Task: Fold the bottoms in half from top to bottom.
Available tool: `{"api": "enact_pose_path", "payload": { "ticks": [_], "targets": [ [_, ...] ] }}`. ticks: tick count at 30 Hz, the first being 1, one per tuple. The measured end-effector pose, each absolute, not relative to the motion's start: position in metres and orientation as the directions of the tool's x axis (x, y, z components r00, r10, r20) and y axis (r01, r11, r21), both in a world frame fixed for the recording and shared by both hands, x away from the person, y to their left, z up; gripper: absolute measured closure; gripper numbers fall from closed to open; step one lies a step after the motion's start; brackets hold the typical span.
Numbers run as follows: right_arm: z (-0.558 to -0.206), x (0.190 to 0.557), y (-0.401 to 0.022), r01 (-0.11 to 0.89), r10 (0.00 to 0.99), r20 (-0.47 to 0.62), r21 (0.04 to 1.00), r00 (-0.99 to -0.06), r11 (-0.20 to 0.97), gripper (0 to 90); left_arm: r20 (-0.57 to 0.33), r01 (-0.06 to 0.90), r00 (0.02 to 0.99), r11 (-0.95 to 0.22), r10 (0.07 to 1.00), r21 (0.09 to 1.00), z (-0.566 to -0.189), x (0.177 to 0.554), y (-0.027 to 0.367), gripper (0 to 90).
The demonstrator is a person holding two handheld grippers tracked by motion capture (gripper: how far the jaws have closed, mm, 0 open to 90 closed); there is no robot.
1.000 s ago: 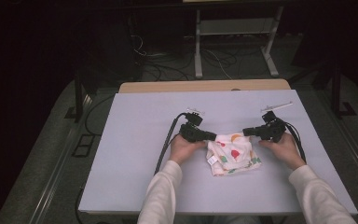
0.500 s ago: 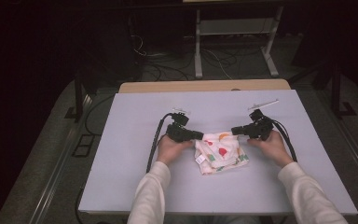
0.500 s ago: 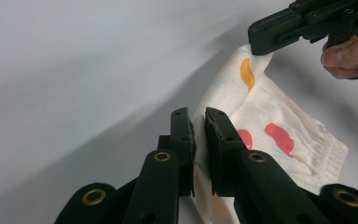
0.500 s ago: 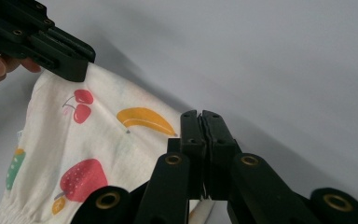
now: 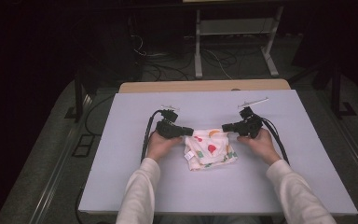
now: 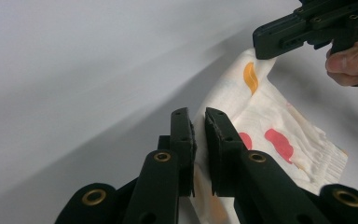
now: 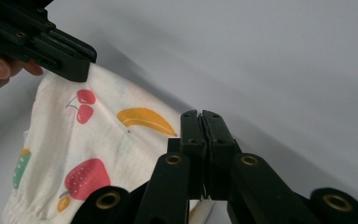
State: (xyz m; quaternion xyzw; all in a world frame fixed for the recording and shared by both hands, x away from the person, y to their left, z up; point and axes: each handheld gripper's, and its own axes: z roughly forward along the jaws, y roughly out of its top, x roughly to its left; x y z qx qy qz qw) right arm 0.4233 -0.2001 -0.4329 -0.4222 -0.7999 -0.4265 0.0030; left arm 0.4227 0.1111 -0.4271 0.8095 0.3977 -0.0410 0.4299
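Right now both grippers pinch the far edge of a small white cloth (image 5: 210, 148) printed with fruit, one at each far corner, and hold that edge taut between them just above the bench (image 5: 121, 186). The left gripper (image 5: 189, 132) has its fingers (image 6: 182, 135) clamped on the cloth's left far corner; in its own view the fabric runs up between the two black pads. The right gripper (image 5: 227, 127) has its fingers (image 7: 192, 135) pressed together on the right far corner, with only a thin sliver of fabric between them. The cloth sits near the middle of the bench, a little toward the near edge, its near part resting crumpled on the surface.

By the look of it, this is the carrying or spreading stage of a fold: the edge is gripped and raised, and the rest hangs from it. The next move seems to call for both hands travelling together, keeping the edge stretched so the cloth lays down flat rather than bunching, before the fingers let go.

Little stands in the way. Cables (image 5: 145, 135) trail from each gripper across the bench, well clear of the cloth. Beyond the far edge stand a wooden strip (image 5: 205, 86) and a metal stand (image 5: 198, 46).
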Motion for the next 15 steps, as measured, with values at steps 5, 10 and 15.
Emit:
{"api": "enact_pose_path", "payload": {
  "ticks": [5, 10, 15],
  "targets": [
    [-0.435, 0.427, -0.197, 0.681, 0.692, 0.359, 0.684, -0.627, 0.263, 86.6, -0.425, 0.682, 0.671, -0.281, 0.607, 0.675, -0.430, 0.431, 0.114, 81.6],
    [-0.434, 0.431, -0.198, 0.679, 0.719, 0.343, 0.694, -0.604, 0.239, 86.6, -0.419, 0.669, 0.676, -0.265, 0.606, 0.695, -0.428, 0.439, 0.112, 81.5],
    [-0.434, 0.436, -0.198, 0.681, 0.736, 0.337, 0.698, -0.587, 0.224, 86.7, -0.383, 0.647, 0.687, -0.280, 0.617, 0.709, -0.428, 0.444, 0.108, 81.6]
  ]
}}
